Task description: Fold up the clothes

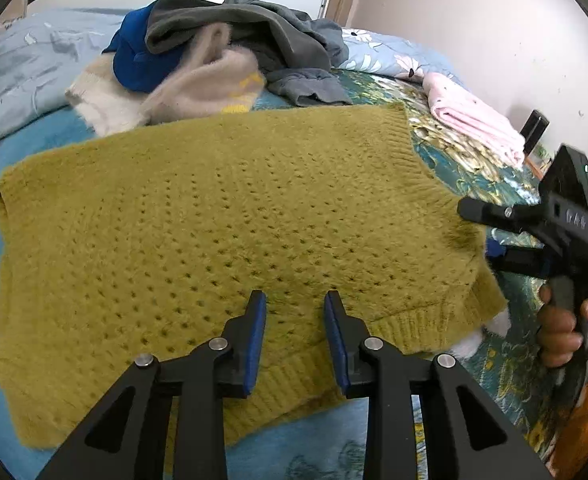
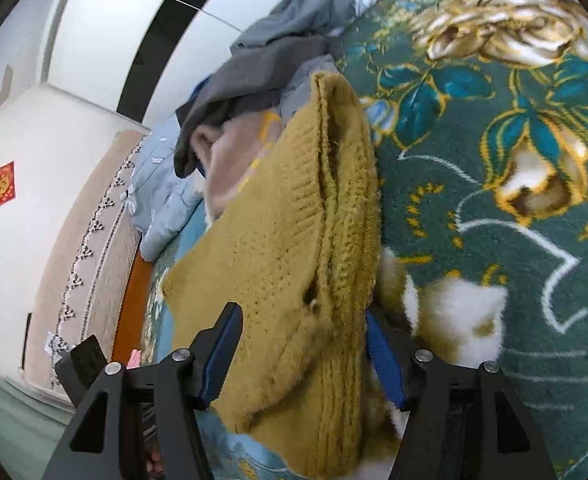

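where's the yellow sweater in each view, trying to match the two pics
Left wrist: the sweater lies flat across the middle of the picture, filling most of it, just beyond the left tool.
Right wrist: the sweater is seen edge-on in the lower centre, its folded edge between the open fingers of the right tool.
Shared landmark: the grey garment on the clothes pile behind the sweater.

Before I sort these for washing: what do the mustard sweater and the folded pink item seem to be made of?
The sweater looks like a fuzzy knit, wool or acrylic: rows of small eyelet holes, ribbed hem, a hairy halo along its edges. The pink item looks like smooth, thin woven or jersey cloth, matte, with flat crisp fold layers; its fibre cannot be told from here.
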Motion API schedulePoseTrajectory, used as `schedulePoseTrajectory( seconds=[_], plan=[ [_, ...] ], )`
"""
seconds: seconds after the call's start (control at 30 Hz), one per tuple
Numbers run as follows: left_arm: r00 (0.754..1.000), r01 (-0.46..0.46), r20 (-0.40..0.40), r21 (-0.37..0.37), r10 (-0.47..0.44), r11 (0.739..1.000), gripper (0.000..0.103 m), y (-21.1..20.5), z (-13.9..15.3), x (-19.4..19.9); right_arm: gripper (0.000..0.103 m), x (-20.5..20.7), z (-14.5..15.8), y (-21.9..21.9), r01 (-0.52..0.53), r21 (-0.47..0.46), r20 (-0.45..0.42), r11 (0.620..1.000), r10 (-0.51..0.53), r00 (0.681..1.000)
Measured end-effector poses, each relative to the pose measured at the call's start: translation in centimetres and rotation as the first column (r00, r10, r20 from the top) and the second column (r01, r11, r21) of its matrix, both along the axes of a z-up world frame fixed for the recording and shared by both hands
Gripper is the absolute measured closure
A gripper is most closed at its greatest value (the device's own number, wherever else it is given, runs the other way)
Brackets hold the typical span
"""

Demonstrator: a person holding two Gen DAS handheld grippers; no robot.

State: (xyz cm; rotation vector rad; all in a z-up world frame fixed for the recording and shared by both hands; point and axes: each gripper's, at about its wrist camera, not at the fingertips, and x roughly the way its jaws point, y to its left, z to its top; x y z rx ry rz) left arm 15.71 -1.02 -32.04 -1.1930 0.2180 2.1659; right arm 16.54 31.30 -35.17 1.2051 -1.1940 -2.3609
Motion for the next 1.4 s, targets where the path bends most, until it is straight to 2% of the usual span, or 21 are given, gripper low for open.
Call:
schedulePoseTrajectory(
  seconds=[0.13,0.27,0.33,0.47,0.63,0.73,0.83,0.97,1.17,1.3,1.4],
  plan=[
    [1.0,0.003,0.007,-0.049,-0.003,0.999,0.07,0.4,0.1,-0.2,0.042,-1.0,-0.7,0.5,-0.009,-0.03,0.012,1.0,0.01,1.0],
    [0.999,0.004,0.039,-0.067,-0.002,0.998,0.069,0.5,-0.1,-0.2,0.042,-0.7,-0.9,0.1,-0.061,-0.013,-0.081,0.998,0.06,0.995],
    [0.998,0.002,0.057,-0.072,0.002,0.997,0.069,0.6,-0.1,-0.3,0.045,-0.4,-1.1,0.1,-0.075,-0.021,-0.124,0.997,0.072,0.99],
    [0.998,0.002,0.064,-0.071,0.002,0.998,0.068,0.6,-0.3,-0.4,0.052,-0.6,-1.7,0.7,-0.119,-0.076,-0.156,0.99,0.106,0.982],
    [0.997,-0.02,0.07,-0.066,0.025,0.998,0.068,0.8,-0.6,-0.5,0.066,-1.0,-2.4,1.3,-0.114,-0.104,-0.14,0.988,0.099,0.985],
    [0.997,-0.02,0.074,-0.049,0.024,0.999,0.068,0.5,-0.6,-0.6,0.071,-1.3,-2.0,0.8,-0.097,-0.049,-0.107,0.994,0.091,0.99],
    [0.995,-0.022,0.101,-0.019,0.024,1.0,0.068,0.1,-0.7,-1.0,0.072,-1.2,-1.2,0.0,-0.06,0.019,-0.047,0.998,0.061,0.997],
    [0.993,-0.022,0.116,0.002,0.021,1.0,0.067,-0.1,-0.9,-1.3,0.077,-1.2,1.1,-0.8,-0.014,0.087,0.022,0.996,0.012,1.0],
    [0.996,-0.026,0.089,-0.003,0.026,1.0,0.067,0.1,-0.9,-0.9,0.08,-2.7,7.1,-4.1,-0.028,0.18,0.024,0.983,0.024,0.999],
    [0.983,-0.075,0.175,0.13,0.051,0.989,0.067,-3.6,0.4,-1.4,0.08,-4.9,11.8,-8.4,-0.096,0.316,0.012,0.944,0.097,0.995],
    [0.982,-0.169,0.122,0.221,0.145,0.96,0.067,-8.9,2.6,-1.4,0.08,-6.9,15.1,-12.9,-0.179,0.437,0.014,0.882,0.192,0.981]
  ],
)
